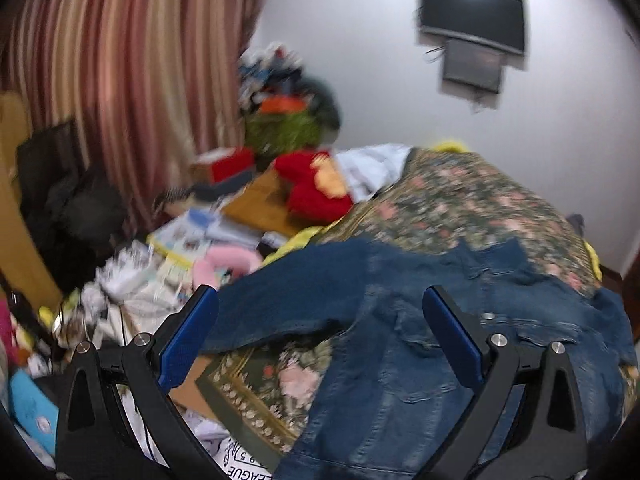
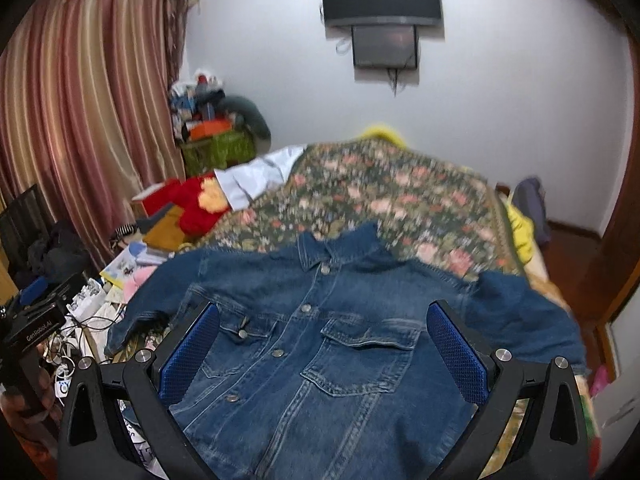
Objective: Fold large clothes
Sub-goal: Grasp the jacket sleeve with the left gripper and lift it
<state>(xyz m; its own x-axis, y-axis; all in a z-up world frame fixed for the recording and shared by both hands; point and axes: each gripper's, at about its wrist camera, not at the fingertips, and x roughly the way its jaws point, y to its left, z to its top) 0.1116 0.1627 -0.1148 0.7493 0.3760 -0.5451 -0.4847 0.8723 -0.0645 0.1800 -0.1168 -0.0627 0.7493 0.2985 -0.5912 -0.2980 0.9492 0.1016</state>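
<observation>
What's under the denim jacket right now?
The denim jacket lies spread, front up, on a floral bedspread, which shows all around it. Whatever sits directly beneath the jacket's body is covered.

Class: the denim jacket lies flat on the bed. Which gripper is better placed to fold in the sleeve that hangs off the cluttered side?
Probably the left gripper. Its open jaws sit right by that sleeve of the jacket, while the right gripper hovers over the chest pockets.

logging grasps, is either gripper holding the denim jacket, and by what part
Nothing is held. Left gripper and right gripper are both open above the denim jacket.
</observation>
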